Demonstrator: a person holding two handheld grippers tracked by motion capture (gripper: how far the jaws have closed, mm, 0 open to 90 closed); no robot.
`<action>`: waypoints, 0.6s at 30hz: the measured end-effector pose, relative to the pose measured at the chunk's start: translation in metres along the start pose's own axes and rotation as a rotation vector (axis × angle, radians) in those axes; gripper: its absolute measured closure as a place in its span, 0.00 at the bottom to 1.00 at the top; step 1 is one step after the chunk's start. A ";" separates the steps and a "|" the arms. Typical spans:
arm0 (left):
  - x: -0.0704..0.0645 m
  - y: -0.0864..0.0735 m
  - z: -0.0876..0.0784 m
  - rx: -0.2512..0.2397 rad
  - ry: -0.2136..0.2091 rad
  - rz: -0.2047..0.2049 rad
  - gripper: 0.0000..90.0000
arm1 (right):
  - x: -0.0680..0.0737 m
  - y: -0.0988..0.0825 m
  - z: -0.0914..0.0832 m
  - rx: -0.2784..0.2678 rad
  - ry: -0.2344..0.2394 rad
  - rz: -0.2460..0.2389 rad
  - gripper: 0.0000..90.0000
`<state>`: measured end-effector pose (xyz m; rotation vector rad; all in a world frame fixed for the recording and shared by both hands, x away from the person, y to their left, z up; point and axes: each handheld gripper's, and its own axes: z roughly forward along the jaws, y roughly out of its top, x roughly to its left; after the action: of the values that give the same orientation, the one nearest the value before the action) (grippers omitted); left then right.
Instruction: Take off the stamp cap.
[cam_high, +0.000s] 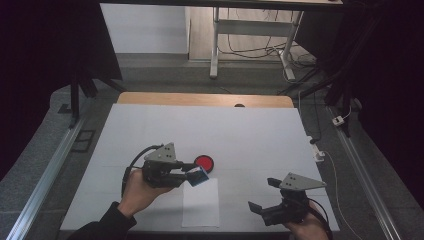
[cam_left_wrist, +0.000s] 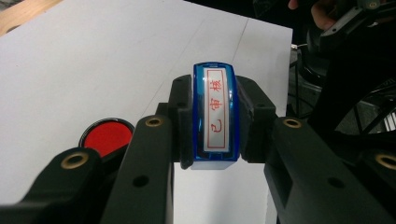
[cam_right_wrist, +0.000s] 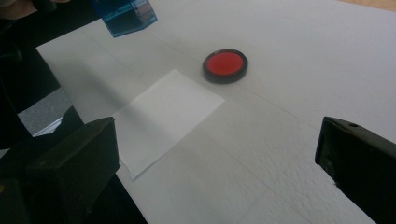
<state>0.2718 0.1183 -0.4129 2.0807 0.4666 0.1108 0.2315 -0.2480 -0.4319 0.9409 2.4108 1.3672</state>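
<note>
My left gripper is shut on a blue stamp whose white face carries red characters; it hangs above the far end of a white paper sheet. The stamp is also at the top left of the right gripper view as a blue block. A round red ink pad in a black case lies on the table just beyond the stamp, seen low left past my left jaws. My right gripper stands open near the table's front right with nothing between its jaws, facing the paper and the ink pad.
The white table top has a wooden strip at its far edge. Metal rails run along both sides on the floor, and cables and a desk frame lie beyond the table.
</note>
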 end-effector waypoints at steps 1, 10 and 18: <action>0.000 0.000 0.000 0.000 0.000 0.001 0.78 | 0.001 0.002 0.002 0.003 0.007 -0.005 0.00; 0.001 0.000 0.001 0.006 -0.020 0.003 0.78 | 0.005 0.009 0.020 0.022 0.091 -0.031 0.00; 0.002 0.000 0.002 -0.004 -0.045 -0.001 0.78 | 0.011 0.014 0.037 0.053 0.122 -0.059 0.00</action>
<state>0.2744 0.1178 -0.4139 2.0744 0.4400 0.0643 0.2468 -0.2101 -0.4390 0.8137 2.5539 1.3839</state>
